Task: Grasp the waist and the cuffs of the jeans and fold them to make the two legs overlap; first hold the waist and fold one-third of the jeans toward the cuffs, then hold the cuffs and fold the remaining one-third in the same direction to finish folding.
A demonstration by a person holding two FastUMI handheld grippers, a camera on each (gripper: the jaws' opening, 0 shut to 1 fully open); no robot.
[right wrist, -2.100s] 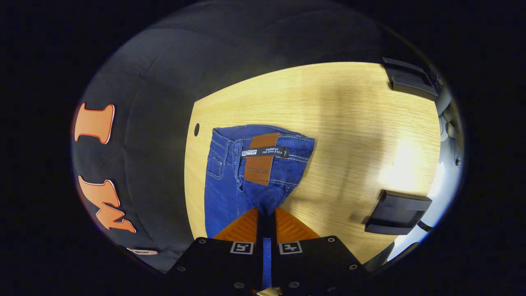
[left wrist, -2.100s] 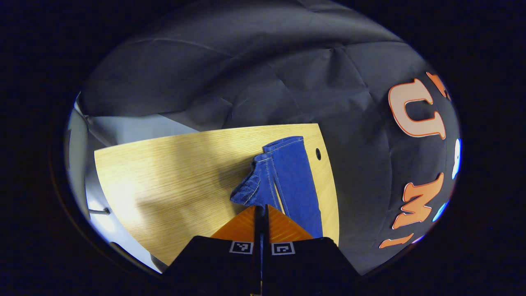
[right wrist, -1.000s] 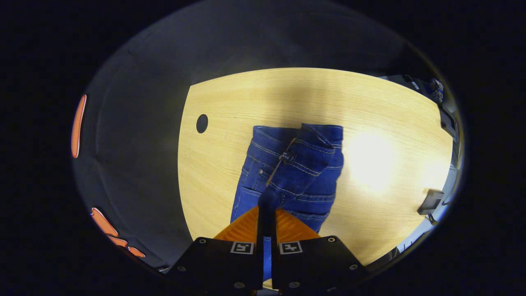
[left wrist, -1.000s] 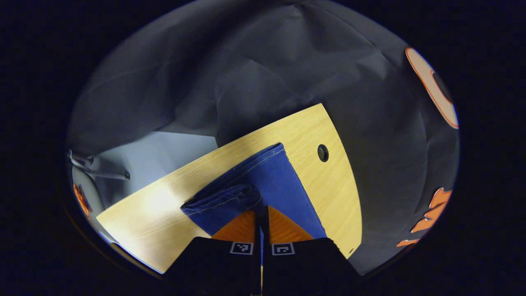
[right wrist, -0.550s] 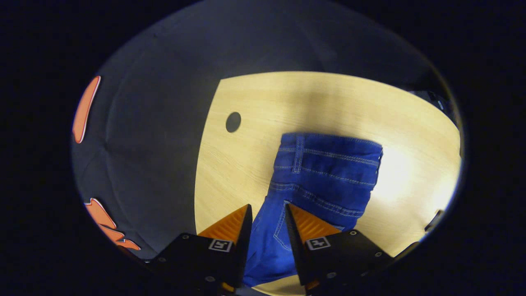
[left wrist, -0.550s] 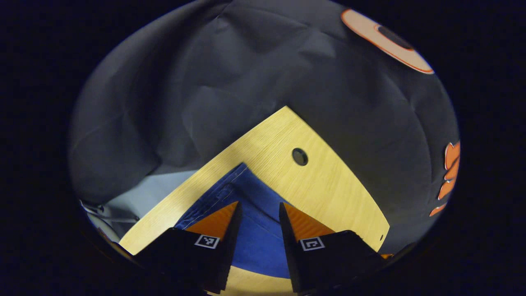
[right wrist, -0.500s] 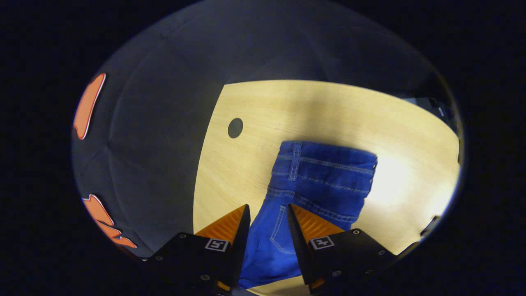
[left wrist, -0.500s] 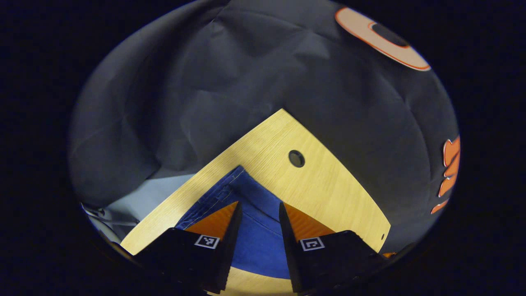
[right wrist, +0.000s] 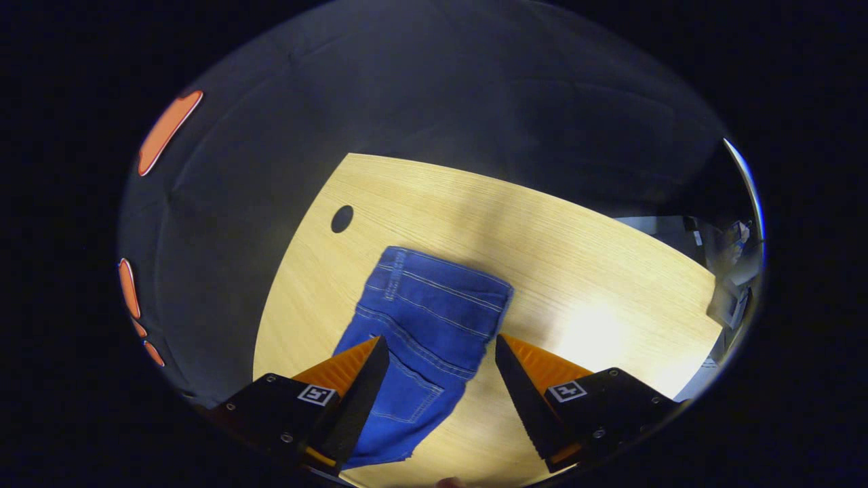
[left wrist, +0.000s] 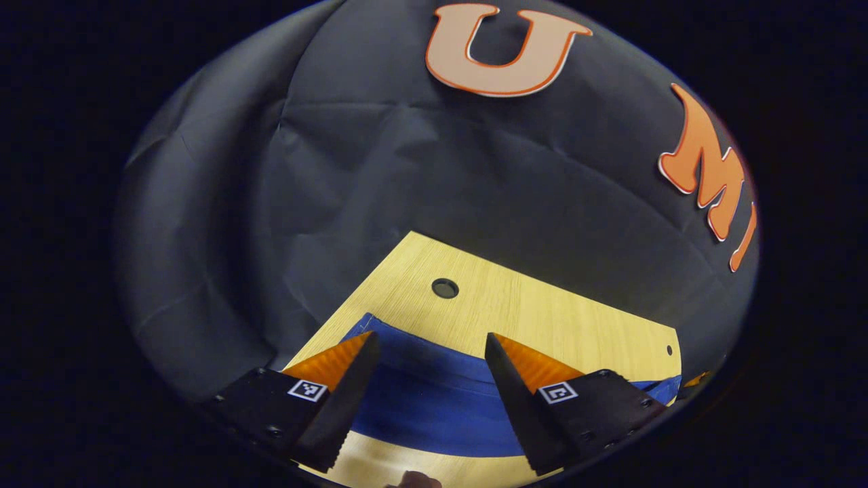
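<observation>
Lying flat on the pale wooden table (right wrist: 576, 224), the blue denim jeans (right wrist: 427, 318) sit at lower centre of the right gripper view, legs overlapped. Both the right gripper (right wrist: 441, 359) and left gripper (left wrist: 428, 354) hover with fingers apart, holding nothing. The lengthwise fold looks done; next, I judge, calls for pinching the waist and carrying it a third toward the cuffs.

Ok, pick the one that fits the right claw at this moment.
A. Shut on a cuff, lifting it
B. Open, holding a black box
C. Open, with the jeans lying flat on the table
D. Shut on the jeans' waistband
C: in the right gripper view the right claw stands with its jaws apart, gripping nothing, and the folded jeans lie flat on the wooden table.
</observation>
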